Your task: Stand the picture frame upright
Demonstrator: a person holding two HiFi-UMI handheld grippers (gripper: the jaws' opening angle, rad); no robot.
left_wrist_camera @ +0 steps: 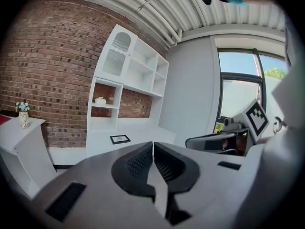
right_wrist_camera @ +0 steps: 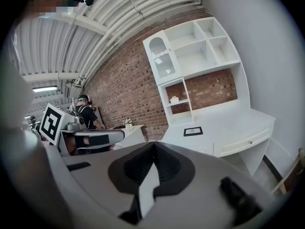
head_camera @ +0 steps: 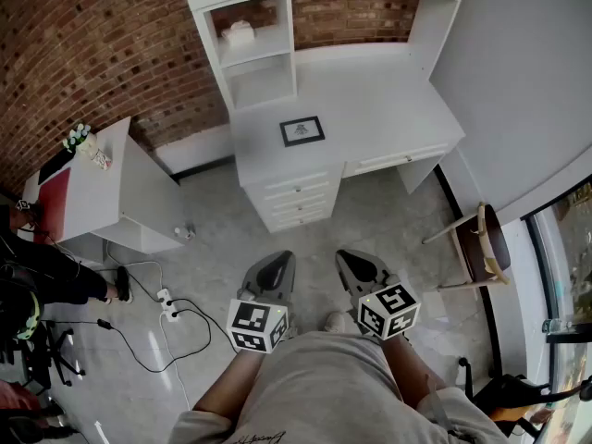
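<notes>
A black picture frame lies flat on the white desk, face up, near its front left part; it also shows small in the left gripper view and the right gripper view. Both grippers hang over the floor well short of the desk, side by side in front of the person's body. My left gripper is shut with nothing between its jaws, as its own view shows. My right gripper is likewise shut and empty.
A white shelf unit stands on the desk against the brick wall. A drawer stack faces me. A white side cabinet with a flower vase is left. Cables and a power strip lie on the floor; a chair stands right.
</notes>
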